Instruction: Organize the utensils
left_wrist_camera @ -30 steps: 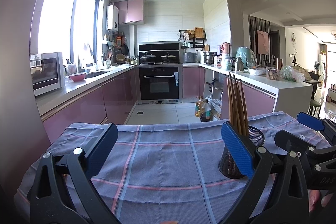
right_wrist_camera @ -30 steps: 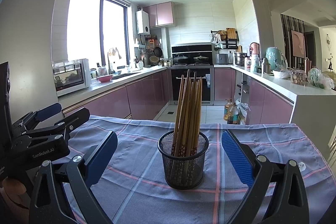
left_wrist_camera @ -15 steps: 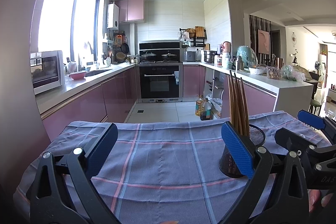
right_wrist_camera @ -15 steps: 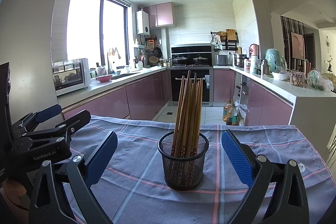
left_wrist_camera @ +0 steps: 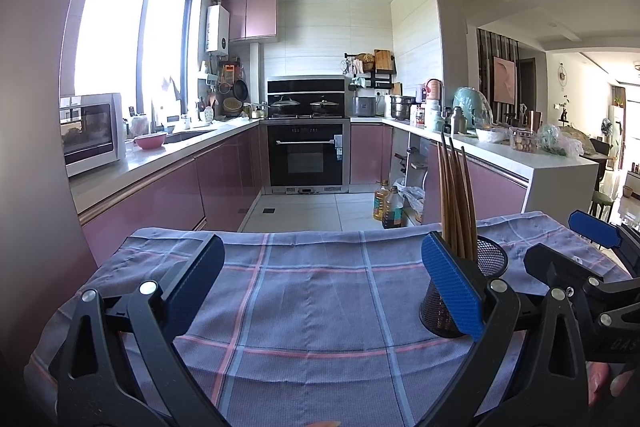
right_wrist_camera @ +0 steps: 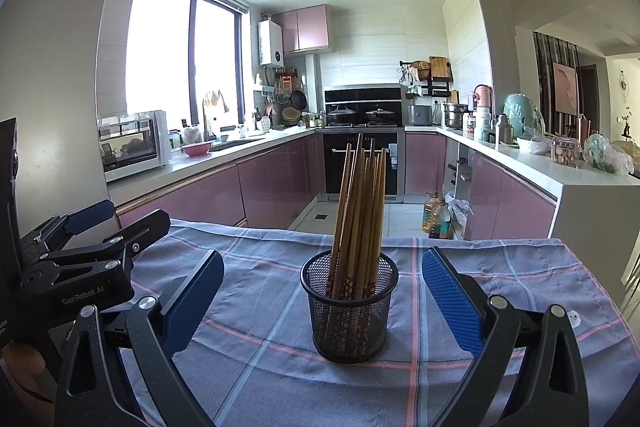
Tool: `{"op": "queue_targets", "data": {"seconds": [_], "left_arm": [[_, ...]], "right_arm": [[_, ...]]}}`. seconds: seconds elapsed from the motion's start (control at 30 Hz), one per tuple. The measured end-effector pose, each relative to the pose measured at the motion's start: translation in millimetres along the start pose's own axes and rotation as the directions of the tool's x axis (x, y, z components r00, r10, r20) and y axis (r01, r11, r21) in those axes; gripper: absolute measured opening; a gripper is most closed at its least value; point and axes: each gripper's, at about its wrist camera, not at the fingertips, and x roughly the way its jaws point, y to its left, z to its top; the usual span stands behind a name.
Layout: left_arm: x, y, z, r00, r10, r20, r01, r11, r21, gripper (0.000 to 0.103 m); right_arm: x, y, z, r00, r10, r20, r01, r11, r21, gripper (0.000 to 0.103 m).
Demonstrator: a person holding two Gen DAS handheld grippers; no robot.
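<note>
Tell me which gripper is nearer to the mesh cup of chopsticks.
Right. The right gripper is open with the mesh cup centred just ahead of its fingers. The left gripper, also open, faces bare cloth, with the cup off to its right.

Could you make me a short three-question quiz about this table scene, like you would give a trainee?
1. True or false: the chopsticks lie flat on the checked cloth.
2. What holds the chopsticks? A) a glass jar B) a black mesh cup C) a pink bowl
3. Fill in: in its own view, the cup stands between the open fingers of the ____ gripper, while the left gripper, also open, has only cloth between its fingers.

Key
1. False: they stand upright in the cup.
2. B
3. right
</note>
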Motion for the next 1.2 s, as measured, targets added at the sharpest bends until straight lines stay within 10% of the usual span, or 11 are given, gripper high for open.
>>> {"op": "queue_targets", "data": {"seconds": [1.2], "left_arm": [[-0.8,0.5,-2.6,1.000,0.002,-0.001,-0.002,1.000,-0.004,0.097]], "right_arm": [[-0.7,0.0,-1.8,1.000,-0.001,0.001,0.001,1.000,0.009,0.096]]}}
